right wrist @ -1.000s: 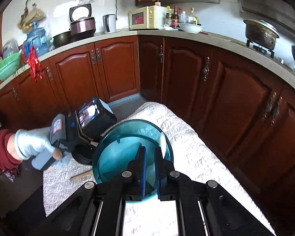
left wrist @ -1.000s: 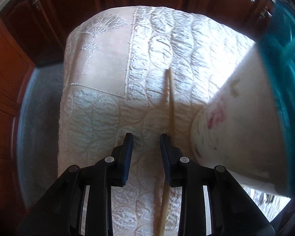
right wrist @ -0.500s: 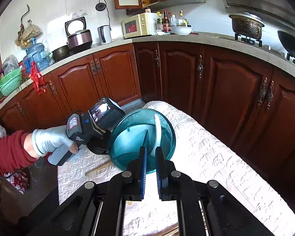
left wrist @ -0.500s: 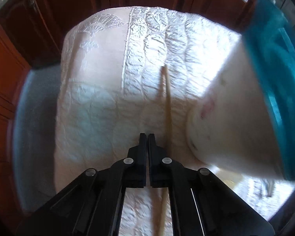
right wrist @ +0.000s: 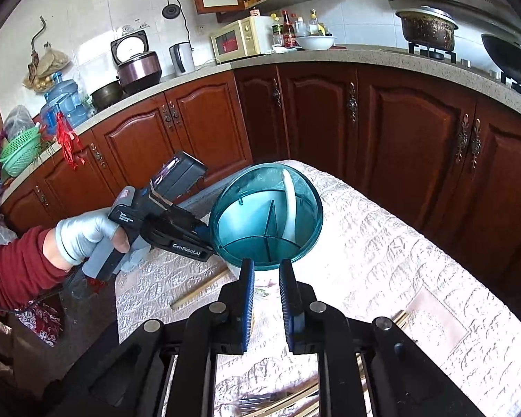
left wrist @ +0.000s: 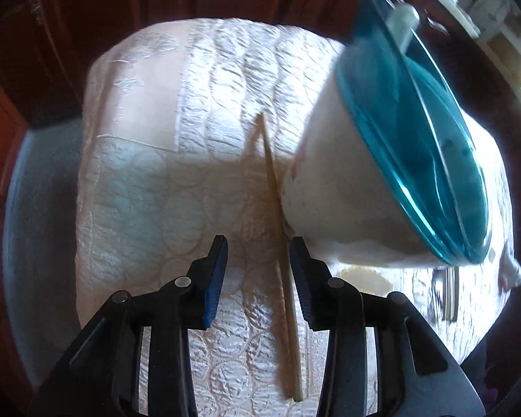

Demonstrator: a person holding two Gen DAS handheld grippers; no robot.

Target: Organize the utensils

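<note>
left claw (left wrist: 258, 260) just reopened around chopstick (left wrist: 281, 243), unpinched, right claw (right wrist: 265, 288) slightly parted, empty

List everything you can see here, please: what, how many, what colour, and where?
utensil holder: one, teal rim, white body, on the cloth
white spoon: one, inside the holder
chopstick: one, pale wood, beside the holder
tablecloth: one, cream, covering the table
cabinets: several, red-brown, under the counter
microwave: one, cream, on the counter
rice cooker: one, dark, on the counter
left gripper: black, jaws just opened, over the chopstick
right gripper: black, narrowly open, empty
</note>
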